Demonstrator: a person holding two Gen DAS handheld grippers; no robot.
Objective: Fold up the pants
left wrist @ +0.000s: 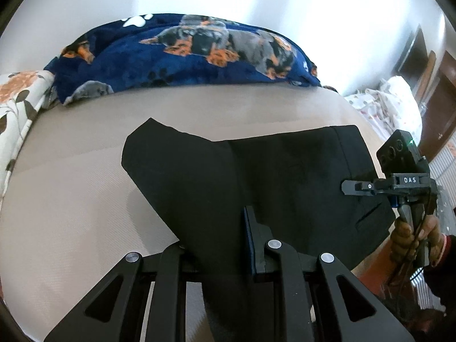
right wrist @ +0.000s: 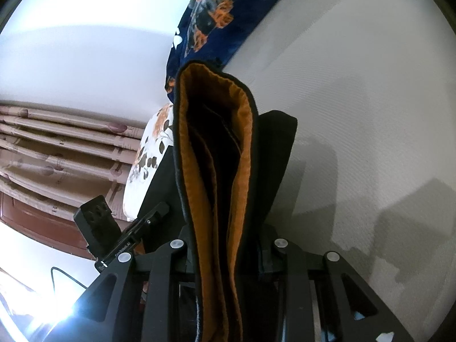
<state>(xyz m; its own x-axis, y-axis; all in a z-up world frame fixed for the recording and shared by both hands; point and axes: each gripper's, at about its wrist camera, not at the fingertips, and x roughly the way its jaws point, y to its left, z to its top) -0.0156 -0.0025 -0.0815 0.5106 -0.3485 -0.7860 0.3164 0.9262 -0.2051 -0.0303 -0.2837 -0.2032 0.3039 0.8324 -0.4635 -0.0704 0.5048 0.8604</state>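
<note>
1. The left claw [left wrist: 216,245] is clamped on the black pants [left wrist: 256,176], tilted downward.
2. The right claw [left wrist: 349,186] grips the pants' right edge, its handle held by a hand [left wrist: 413,236].

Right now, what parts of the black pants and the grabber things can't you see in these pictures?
- Left wrist view: the left gripper has its left finger covered by the black pants with orange lining.
- Right wrist view: the pants fill the right gripper and hide both fingers' pads.
- Both views: the pant legs are cut off by the bottom edge.
- Left wrist view: the person's right hand is partly behind its handle.
</note>
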